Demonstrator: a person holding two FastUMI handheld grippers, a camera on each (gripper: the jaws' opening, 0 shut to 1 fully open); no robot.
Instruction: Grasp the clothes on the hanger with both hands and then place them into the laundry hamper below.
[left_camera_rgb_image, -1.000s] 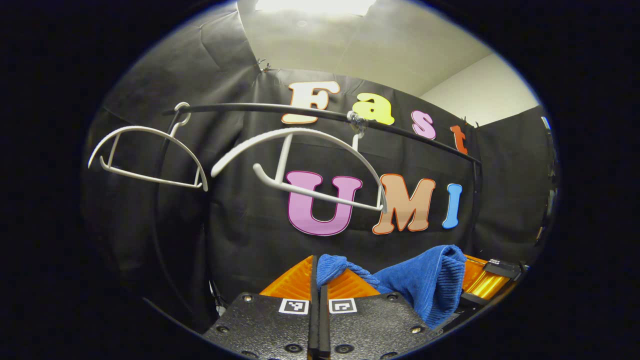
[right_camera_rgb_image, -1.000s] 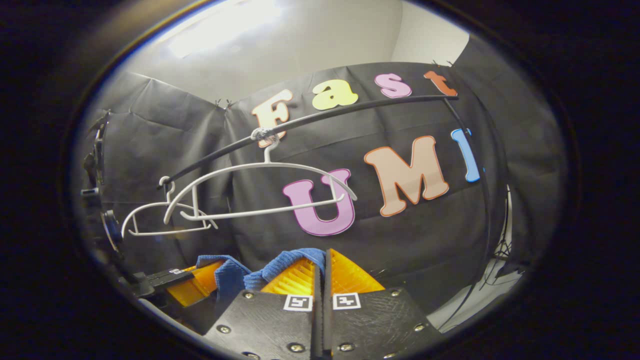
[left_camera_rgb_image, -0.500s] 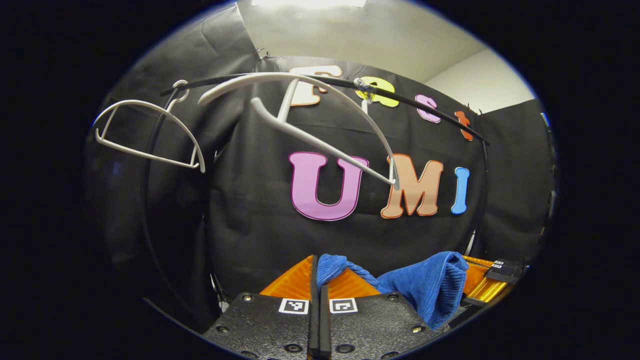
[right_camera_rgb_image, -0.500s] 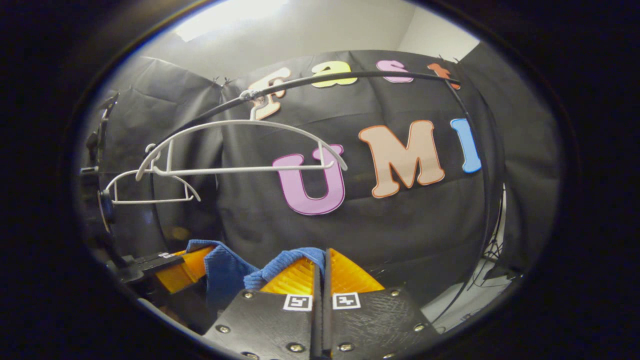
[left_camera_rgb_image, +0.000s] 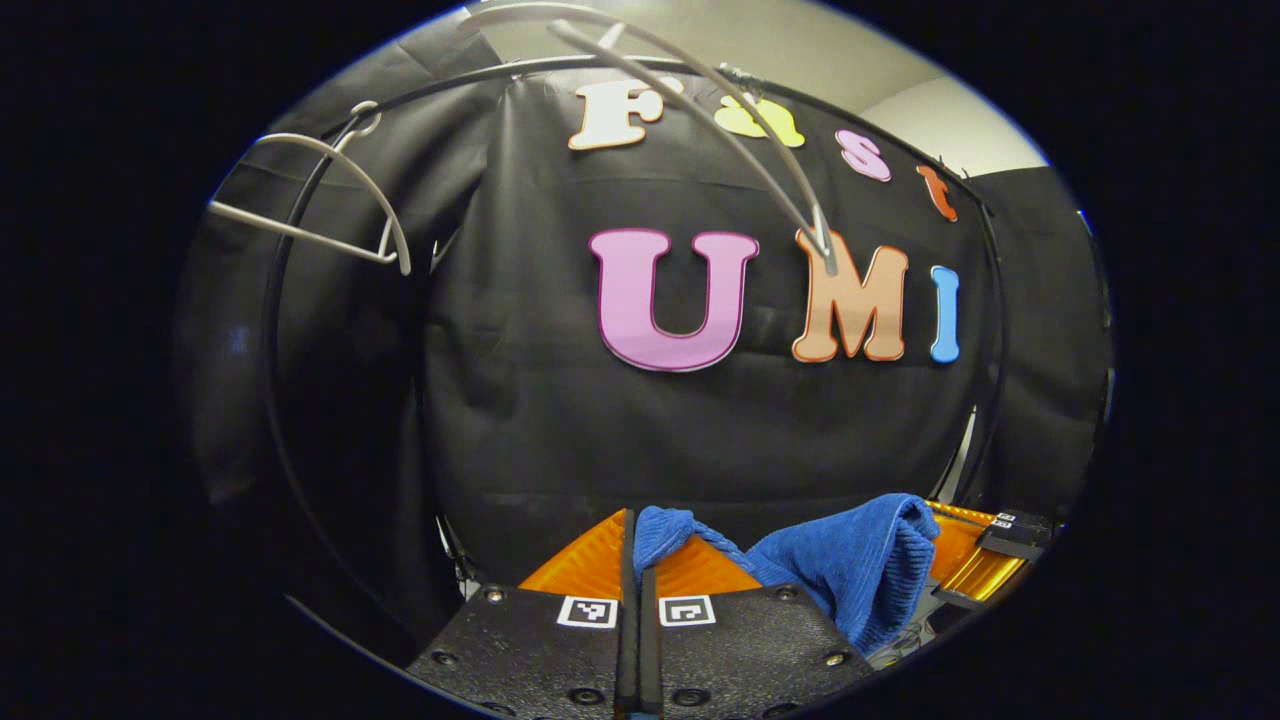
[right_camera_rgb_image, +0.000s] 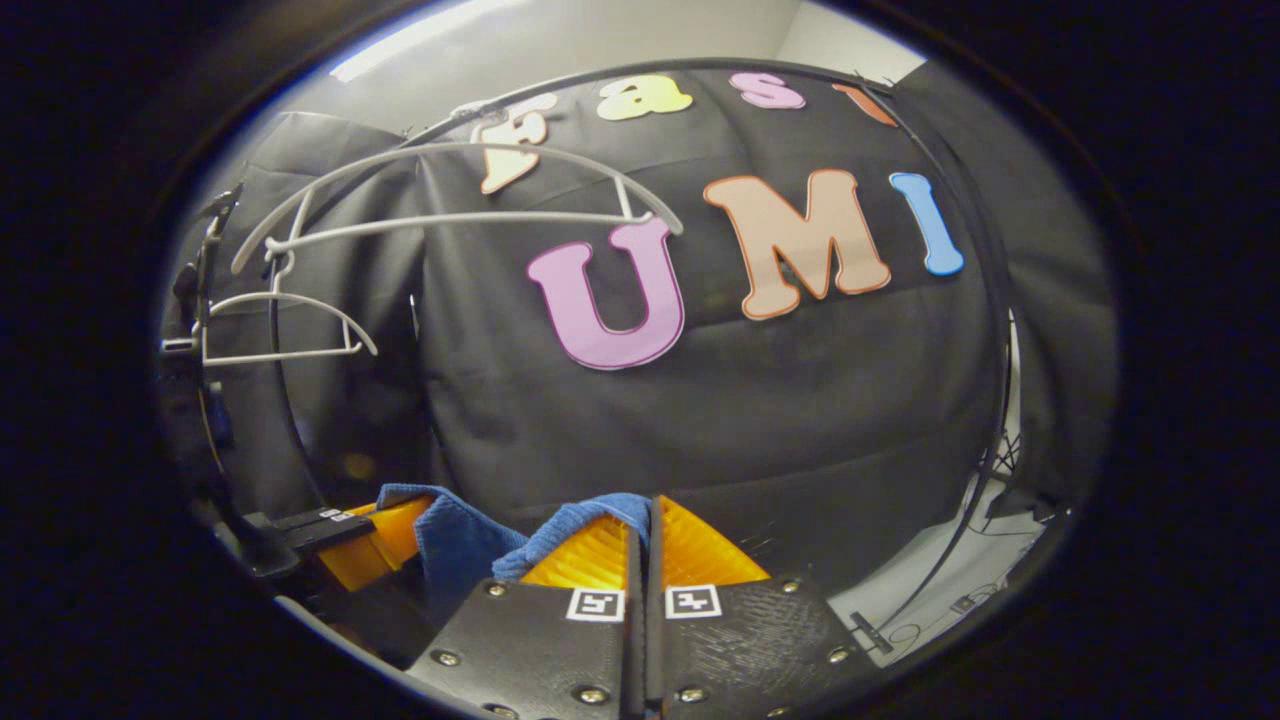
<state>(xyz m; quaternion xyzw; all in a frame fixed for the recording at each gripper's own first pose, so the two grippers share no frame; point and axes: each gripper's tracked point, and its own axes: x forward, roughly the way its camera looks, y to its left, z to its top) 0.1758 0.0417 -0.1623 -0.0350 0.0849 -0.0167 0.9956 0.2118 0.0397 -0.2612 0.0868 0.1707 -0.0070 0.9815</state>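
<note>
Cloth (left_camera_rgb_image: 850, 565), one blue ribbed piece, hangs between the two grippers, clear of the hangers. The left gripper (left_camera_rgb_image: 637, 560) has its orange fingers (left_camera_rgb_image: 585, 560) pressed nearly together on one bunched end of the cloth, which pokes up between them. In the left gripper view the rest of the cloth drapes to the right, toward the right gripper (left_camera_rgb_image: 985, 555) at the edge. In the right gripper view, the right gripper (right_camera_rgb_image: 645, 550) is likewise pinched narrow on the other end of the cloth (right_camera_rgb_image: 575, 520), and the blue fabric runs left to the left gripper (right_camera_rgb_image: 355, 540).

Two white hangers show, both bare. In the left gripper view one hanger (left_camera_rgb_image: 320, 200) hangs at the left end of the black rail (left_camera_rgb_image: 300, 300), and the second hanger (left_camera_rgb_image: 720, 110) is swung up high near the top. In the right gripper view the larger hanger (right_camera_rgb_image: 450, 190) sits above the smaller hanger (right_camera_rgb_image: 285, 330).
</note>
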